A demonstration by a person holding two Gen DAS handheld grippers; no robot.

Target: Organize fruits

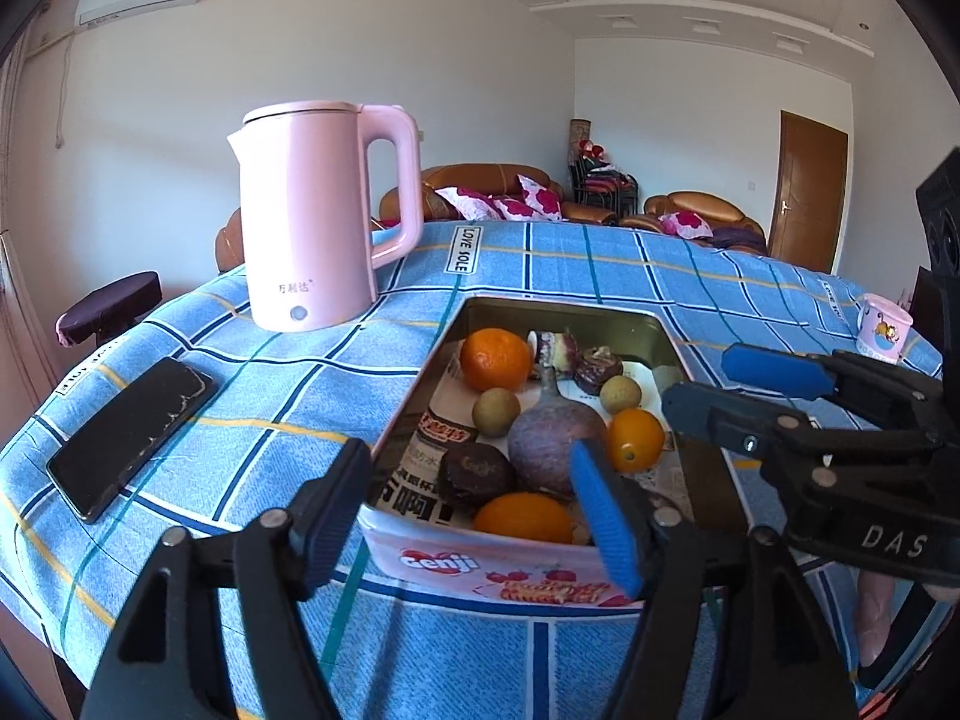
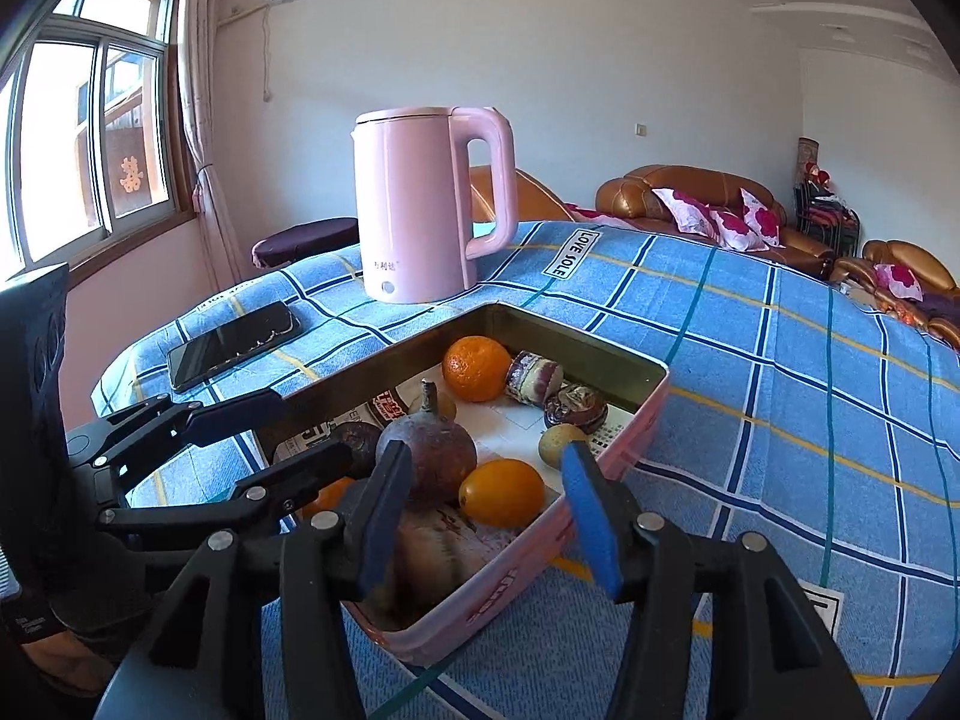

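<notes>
Where both tongs [image 2: 477, 513] gape, fruit tin [image 2: 600, 456] just beyond.

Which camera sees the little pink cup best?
The left wrist view: the pink cup stands at the table's far right edge, beyond the right gripper. The right wrist view does not show it at all.
</notes>
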